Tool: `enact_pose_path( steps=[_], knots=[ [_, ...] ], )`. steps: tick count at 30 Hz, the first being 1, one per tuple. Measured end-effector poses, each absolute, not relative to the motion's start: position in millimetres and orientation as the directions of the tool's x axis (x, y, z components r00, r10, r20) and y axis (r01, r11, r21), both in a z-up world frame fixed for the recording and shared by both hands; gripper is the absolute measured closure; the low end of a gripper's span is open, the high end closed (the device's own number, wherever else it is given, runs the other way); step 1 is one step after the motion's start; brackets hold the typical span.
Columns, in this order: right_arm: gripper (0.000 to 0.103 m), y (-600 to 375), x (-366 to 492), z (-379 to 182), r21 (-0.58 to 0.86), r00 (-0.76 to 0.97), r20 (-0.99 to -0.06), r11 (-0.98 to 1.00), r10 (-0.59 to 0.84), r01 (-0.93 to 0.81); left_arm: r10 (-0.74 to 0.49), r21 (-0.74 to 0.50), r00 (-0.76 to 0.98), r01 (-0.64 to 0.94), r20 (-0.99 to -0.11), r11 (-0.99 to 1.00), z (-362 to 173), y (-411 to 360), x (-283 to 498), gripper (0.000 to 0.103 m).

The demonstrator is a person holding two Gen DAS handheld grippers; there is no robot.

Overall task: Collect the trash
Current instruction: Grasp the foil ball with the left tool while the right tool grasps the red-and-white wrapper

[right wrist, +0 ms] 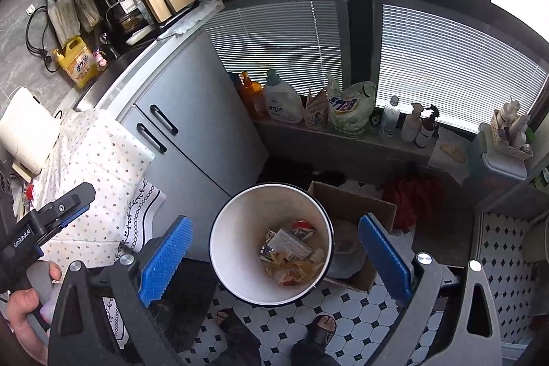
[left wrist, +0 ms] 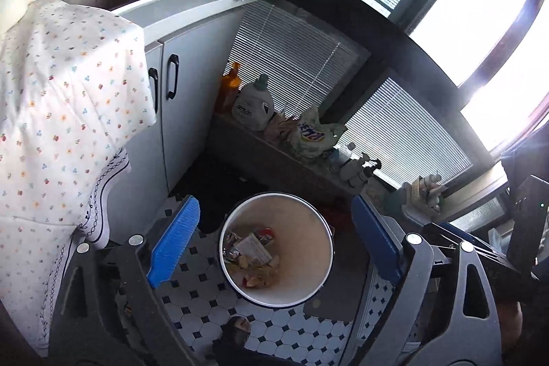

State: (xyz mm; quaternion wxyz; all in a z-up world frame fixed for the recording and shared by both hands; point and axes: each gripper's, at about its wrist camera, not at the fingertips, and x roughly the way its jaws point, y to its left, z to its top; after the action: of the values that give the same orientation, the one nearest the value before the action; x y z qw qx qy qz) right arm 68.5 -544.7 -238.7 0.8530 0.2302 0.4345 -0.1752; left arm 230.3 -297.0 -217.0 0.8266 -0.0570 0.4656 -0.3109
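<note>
A round white trash bin (left wrist: pixel 319 235) with a dark rim stands on the tiled floor below both grippers; it also shows in the right wrist view (right wrist: pixel 236 239). Crumpled wrappers and paper (left wrist: pixel 252 254) lie at its bottom, also seen in the right wrist view (right wrist: pixel 291 251). My left gripper (left wrist: pixel 274 244) is open and empty, high above the bin. My right gripper (right wrist: pixel 274 258) is open and empty too, above the bin. The left gripper's body (right wrist: pixel 51 215) shows at the left of the right wrist view.
A table with a floral cloth (left wrist: pixel 61 112) is at the left, grey cabinets (right wrist: pixel 192 132) behind it. A cardboard box (right wrist: pixel 357 204) sits right of the bin. Detergent bottles (right wrist: pixel 283 102) line a low ledge under the window blinds. The person's feet (right wrist: pixel 322 328) are below.
</note>
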Motion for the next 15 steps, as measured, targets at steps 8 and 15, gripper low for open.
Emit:
enact_pose_path(
  steps=[8, 15],
  knots=[
    [0.008, -471, 132, -219, 0.276, 0.61, -0.792, 0.906, 0.024, 0.321, -0.443, -0.346, 0.533, 0.278, -0.721, 0.896, -196, -189, 245, 0.006],
    [0.008, -394, 185, -206, 0.301, 0.624, -0.769, 0.939, 0.136, 0.167, -0.311, -0.32, 0.632, 0.104, -0.71, 0.942, -185, -86, 249, 0.006]
  ],
)
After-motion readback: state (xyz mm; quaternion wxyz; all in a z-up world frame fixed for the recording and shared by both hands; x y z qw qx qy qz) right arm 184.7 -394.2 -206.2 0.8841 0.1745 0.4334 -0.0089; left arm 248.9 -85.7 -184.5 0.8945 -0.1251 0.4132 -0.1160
